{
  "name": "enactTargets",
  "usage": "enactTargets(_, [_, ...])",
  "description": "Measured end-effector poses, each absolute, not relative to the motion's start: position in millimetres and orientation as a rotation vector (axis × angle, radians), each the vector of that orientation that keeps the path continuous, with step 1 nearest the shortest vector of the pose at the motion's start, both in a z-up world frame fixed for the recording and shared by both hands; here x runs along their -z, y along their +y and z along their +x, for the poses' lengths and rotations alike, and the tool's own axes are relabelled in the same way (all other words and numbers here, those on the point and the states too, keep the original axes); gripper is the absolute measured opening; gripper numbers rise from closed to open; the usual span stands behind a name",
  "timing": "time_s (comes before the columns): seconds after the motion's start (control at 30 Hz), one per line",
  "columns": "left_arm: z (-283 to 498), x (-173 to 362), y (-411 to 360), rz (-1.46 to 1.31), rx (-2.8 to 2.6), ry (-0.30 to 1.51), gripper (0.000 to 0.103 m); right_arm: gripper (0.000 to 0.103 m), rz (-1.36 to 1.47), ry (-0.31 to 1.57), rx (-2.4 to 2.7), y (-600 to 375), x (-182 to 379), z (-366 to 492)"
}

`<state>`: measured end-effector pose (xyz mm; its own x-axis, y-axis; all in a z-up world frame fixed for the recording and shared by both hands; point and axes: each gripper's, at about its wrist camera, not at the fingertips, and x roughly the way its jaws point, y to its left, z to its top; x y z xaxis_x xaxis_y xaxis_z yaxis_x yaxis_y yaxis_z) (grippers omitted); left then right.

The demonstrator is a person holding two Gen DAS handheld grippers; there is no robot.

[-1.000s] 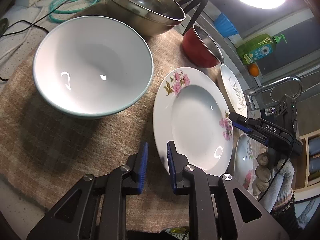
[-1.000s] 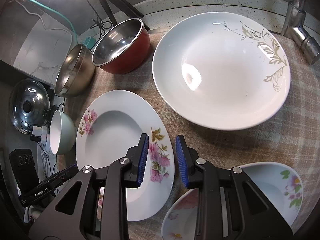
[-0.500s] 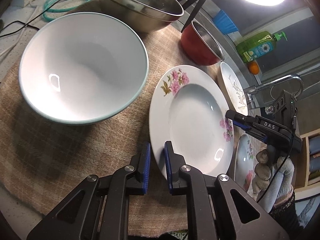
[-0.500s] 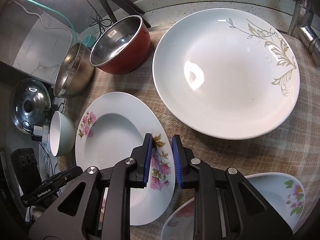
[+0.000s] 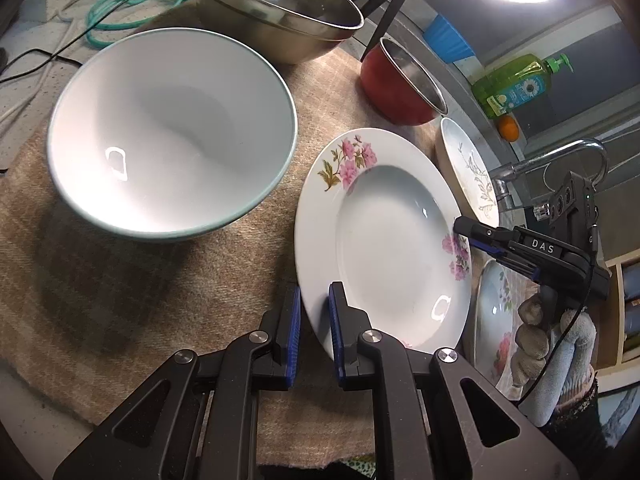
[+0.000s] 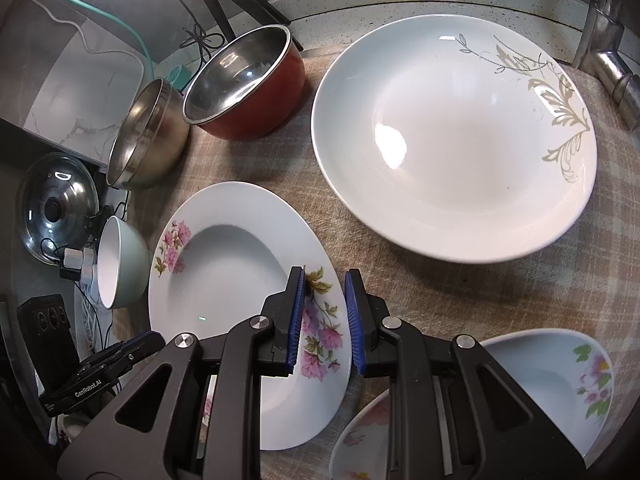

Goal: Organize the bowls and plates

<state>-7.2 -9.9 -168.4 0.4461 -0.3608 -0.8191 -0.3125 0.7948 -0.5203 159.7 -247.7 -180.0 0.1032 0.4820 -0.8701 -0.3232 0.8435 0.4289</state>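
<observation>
Left wrist view: both grippers at the pink-flowered plate (image 5: 384, 240).
Left gripper (image 5: 314, 320) straddles its near rim, right gripper (image 6: 325, 312) its opposite rim, both spread; the plate lies on the bench cloth (image 5: 120, 280) beside a white bowl (image 5: 172, 132).

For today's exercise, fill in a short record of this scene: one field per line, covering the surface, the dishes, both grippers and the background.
surface: brown checked cloth
held item: pink-flower plate, both grippers straddling opposite rims
left gripper: open, fingers either side of the plate's near rim
right gripper: open, fingers either side of the flowered rim
bowls: white bowl, steel bowl, red pot
other plates: large leaf-pattern plate, floral dish
background: green soap bottle, faucet
</observation>
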Motion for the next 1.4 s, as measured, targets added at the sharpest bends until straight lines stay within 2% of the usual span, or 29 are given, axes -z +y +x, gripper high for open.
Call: enactTargets(1.4, [-42,168,7,-0.648,0.054,1.17,0.013,0.023,0.093,1.342,-0.564,-238,180,95])
